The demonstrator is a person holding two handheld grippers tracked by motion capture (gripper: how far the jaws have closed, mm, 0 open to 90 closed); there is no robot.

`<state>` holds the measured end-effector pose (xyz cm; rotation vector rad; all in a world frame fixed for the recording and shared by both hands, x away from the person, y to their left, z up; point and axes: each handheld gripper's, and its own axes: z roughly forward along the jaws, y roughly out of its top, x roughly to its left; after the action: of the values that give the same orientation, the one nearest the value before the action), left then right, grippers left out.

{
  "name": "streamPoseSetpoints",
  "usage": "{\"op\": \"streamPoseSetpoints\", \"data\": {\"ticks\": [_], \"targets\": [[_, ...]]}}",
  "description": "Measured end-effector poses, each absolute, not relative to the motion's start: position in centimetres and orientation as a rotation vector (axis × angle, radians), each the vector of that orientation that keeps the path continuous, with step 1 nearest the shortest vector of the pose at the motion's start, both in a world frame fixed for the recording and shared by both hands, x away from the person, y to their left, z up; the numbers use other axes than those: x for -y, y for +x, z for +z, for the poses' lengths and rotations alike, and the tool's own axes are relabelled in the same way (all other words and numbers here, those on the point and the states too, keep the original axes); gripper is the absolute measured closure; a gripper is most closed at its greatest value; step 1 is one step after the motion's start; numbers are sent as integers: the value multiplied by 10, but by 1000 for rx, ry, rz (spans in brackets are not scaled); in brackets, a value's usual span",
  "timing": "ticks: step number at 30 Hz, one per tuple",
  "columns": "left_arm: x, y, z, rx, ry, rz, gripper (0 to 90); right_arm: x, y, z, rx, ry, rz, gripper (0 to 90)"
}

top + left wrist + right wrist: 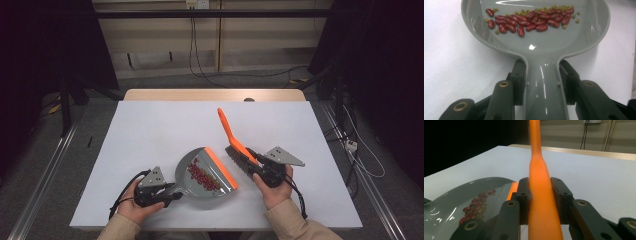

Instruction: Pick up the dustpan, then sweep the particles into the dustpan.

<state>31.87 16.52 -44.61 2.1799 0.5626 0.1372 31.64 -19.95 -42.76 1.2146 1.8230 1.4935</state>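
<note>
Beans swept up, we hold dustpan and brush.
Left gripper clamps the dustpan handle, beans inside; right gripper grips the brush just beside. Next, we judge: lift level and tip out.

This looks like a lab or recording studio set up for filming, not a home. A worktop covered in a plain white sheet stands alone on a grey floor, its wooden far edge bare. Dark curtains hang at both far corners, and black stands rise beside them. Cables drop from a wall socket and trail across the floor past the worktop's right edge.
</note>
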Motion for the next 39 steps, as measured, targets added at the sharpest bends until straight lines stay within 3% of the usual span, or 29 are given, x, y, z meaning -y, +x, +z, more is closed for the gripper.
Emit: {"op": "streamPoseSetpoints", "data": {"ticks": [23, 39], "targets": [[-195, 340, -436, -867, 2015, 322, 633, 224, 319, -423, -1790, 1226, 1469, 708], [-207, 351, -442, -1027, 1995, 404, 633, 227, 322, -425, -1799, 1236, 1472, 709]]}}
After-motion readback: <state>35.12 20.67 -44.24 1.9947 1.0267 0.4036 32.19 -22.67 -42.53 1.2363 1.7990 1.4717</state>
